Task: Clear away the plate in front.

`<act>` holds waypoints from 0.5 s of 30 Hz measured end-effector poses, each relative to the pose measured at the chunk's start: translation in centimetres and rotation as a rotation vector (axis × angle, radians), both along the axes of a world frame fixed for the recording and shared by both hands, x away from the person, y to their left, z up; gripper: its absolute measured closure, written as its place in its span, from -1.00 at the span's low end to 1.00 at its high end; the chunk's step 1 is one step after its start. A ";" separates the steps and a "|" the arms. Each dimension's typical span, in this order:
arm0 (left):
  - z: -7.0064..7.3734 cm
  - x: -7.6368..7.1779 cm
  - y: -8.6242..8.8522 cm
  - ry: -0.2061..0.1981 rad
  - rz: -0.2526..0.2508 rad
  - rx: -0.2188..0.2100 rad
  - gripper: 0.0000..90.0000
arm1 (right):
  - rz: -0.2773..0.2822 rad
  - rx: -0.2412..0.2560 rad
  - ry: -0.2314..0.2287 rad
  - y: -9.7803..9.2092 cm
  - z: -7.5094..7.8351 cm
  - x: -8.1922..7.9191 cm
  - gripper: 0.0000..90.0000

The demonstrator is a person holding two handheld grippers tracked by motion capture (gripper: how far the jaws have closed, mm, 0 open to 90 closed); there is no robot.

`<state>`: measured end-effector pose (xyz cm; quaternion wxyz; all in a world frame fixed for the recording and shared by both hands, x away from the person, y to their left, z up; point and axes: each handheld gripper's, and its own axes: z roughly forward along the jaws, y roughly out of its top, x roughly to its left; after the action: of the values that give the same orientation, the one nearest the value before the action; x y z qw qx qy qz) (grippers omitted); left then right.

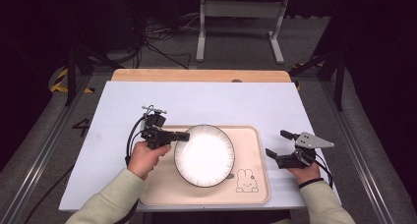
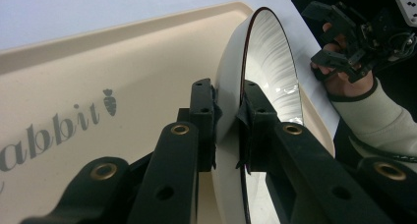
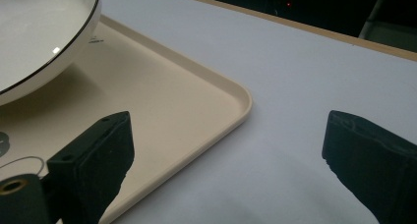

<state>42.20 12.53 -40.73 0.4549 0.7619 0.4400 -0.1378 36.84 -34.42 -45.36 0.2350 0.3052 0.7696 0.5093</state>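
Left gripper [image 1: 183,135]: pinches the rim of the round white plate with a thin dark edge [image 1: 204,155].
Plate: on the flat cream tray [image 1: 251,135].
Right gripper [image 1: 280,146]: jaws wide apart, beside the tray.
Hidden: rabbit drawing [image 1: 247,181] partly covered.

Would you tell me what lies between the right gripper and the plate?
In the high view, only bare tray floor with the rabbit drawing separates the right gripper from the plate.

Pale green sleeves, black two-jaw tools with brass-ringed screws, trailing black cables, one grey three-cornered plate.
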 end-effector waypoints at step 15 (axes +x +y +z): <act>-1.3 -0.1 -0.6 0.036 -0.013 0.012 0.76 | 0.000 0.000 0.000 0.0 0.0 0.0 -0.87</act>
<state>42.14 11.95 -42.01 0.4412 0.7649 0.4439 -0.1521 36.84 -34.42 -45.35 0.2350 0.3051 0.7696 0.5093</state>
